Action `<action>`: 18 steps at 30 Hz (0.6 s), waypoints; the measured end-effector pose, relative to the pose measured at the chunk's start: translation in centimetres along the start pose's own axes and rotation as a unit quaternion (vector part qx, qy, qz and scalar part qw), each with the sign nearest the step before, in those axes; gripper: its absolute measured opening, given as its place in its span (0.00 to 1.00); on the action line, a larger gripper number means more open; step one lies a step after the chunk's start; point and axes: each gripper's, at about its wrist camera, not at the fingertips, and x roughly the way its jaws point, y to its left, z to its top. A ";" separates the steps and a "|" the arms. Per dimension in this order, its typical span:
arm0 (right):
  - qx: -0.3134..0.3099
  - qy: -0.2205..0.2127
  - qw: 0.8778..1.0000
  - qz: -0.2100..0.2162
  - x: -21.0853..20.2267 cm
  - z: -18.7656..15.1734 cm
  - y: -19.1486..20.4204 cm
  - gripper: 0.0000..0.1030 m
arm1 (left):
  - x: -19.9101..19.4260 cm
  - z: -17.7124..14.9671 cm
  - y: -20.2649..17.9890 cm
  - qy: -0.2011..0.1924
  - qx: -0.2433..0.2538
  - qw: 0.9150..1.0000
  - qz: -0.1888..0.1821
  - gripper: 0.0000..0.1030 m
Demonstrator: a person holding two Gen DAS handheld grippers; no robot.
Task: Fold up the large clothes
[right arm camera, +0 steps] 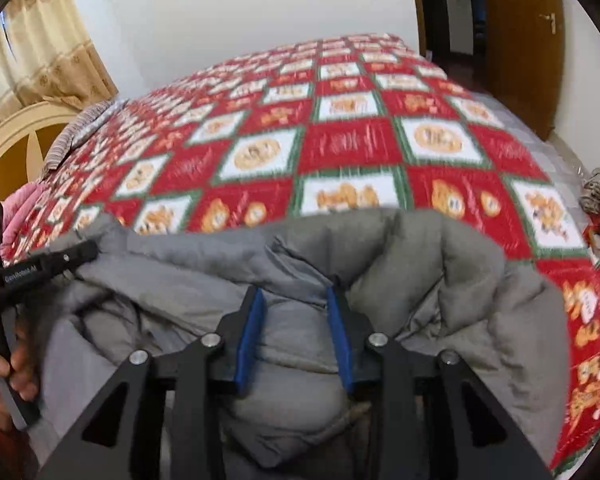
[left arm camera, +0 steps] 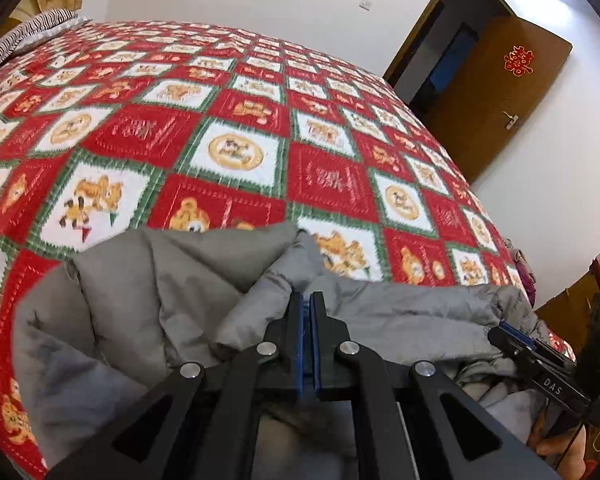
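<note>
Two grippers: both seen at near edge of bed, both at the grey padded jacket [left arm camera: 148,312].
Jacket pos.: bunched at near edge of bed, on red/white/green patchwork bedspread [left arm camera: 236,128]; far part of spread bare of clothing.
L gripper [left arm camera: 309,300]: jaws drawn nearly together, blue pads almost touching; a ridge of jacket fabric seen pinched at the tips. Judged as holding jacket.
R gripper [right arm camera: 296,296]: jaws held at mid width, a padded fold lying between blue pads; whether pads press it cannot be told from this view. R gripper also seen at right edge of left wrist view [left arm camera: 516,334], just beside jacket edge.
Key relation: jacket lies directly ahead of and under both sets of fingers; its long axis judged to run side to side along the bed edge, across the fingers. L gripper seen in right wrist view [right arm camera: 80,254] at jacket's left end, R nearer its right end. Neither arm is clearly nearer; both already at cloth.
Next move (judged): edge to be carried forward, away from near side, onto open spread.
Stage (judged): early, no neat fold yet visible.
Writing: "DAS" read on R gripper body [left arm camera: 552,387]; label on L gripper body partly legible, ends in "AI". Red paper double-happiness ornament [left arm camera: 518,60] on brown door [left arm camera: 480,112].
Image quality: right wrist view motion-blurred.
</note>
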 end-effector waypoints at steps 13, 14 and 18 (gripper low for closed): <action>0.021 -0.073 0.997 0.019 -7.4 -0.4 1.6 0.42 | -4.1 -0.6 2.2 0.002 -0.058 0.995 -0.085 0.02; 0.021 -0.082 0.996 0.025 -9.1 -0.6 2.2 0.41 | -6.8 -1.1 2.2 -0.007 -0.045 0.994 -0.095 0.02; -0.018 -0.129 0.991 0.017 -20.2 -3.9 6.2 0.49 | -16.9 -4.0 0.9 -0.035 0.022 0.995 -0.090 0.04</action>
